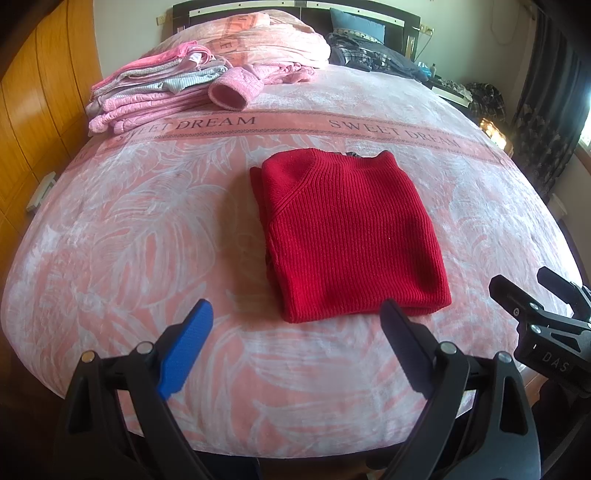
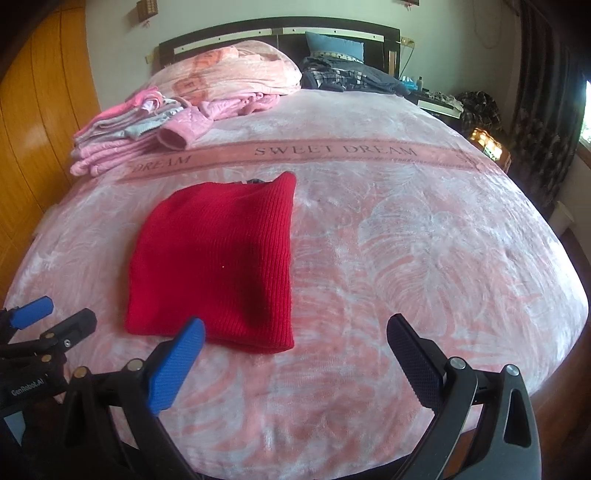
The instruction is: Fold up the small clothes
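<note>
Left gripper (image 1: 297, 325): jaws spread wide, nothing between them, held low over the near edge of the bed (image 1: 110, 236). Right gripper (image 2: 295, 339): jaws likewise released and empty, at the same near edge, side by side with the left. One blue pad and one black pad on each.

Red sweater (image 1: 347, 236) lay folded into a rough rectangle on the bed, just beyond both jaws, nearer the near edge than the headboard (image 2: 280, 33), neck end pointing toward the headboard.

Left view alone showed the sleeve seam and a folded layer at the sweater's left side; also "DAS" on the right gripper's body. Right view alone showed "GenRobot.AI" on the left gripper's body.

Blanket band read "SWEET DREAM". Stack of pink and grey clothes (image 1: 155, 88) sat at the bed's far left; dark clothes (image 2: 347, 77) at the far right.
</note>
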The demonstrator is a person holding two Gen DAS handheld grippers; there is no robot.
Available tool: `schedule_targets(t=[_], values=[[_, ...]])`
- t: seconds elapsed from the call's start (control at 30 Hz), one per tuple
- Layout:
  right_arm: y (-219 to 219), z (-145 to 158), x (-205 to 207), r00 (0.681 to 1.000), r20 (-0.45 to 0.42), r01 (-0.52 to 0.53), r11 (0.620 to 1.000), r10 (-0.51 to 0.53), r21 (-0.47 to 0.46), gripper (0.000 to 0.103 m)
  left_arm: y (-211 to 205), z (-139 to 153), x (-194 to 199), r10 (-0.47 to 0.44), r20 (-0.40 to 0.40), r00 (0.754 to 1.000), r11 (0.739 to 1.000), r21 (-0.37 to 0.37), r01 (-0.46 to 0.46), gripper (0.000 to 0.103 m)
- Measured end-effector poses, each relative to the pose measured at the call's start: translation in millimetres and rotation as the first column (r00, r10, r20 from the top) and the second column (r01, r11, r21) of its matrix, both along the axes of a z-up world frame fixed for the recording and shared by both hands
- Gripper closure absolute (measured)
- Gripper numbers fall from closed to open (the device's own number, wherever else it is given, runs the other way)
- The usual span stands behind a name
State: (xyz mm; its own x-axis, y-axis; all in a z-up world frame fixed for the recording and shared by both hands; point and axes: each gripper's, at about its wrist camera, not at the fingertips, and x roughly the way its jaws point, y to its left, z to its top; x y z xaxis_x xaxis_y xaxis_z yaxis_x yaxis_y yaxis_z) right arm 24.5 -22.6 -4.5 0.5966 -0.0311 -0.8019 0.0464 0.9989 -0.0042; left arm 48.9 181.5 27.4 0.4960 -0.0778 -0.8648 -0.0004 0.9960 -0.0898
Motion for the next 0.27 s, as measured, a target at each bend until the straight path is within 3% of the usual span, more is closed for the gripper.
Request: schedule_targets(t=[0.27], values=[[0.7,3.0,0.4,1.000,0.008,-0.007,1.000,0.007,0.002,0.004,-2.1,-1.9,0.9,-0.004,-0.005,1.000,1.000,-0.002,0.004,0.012]])
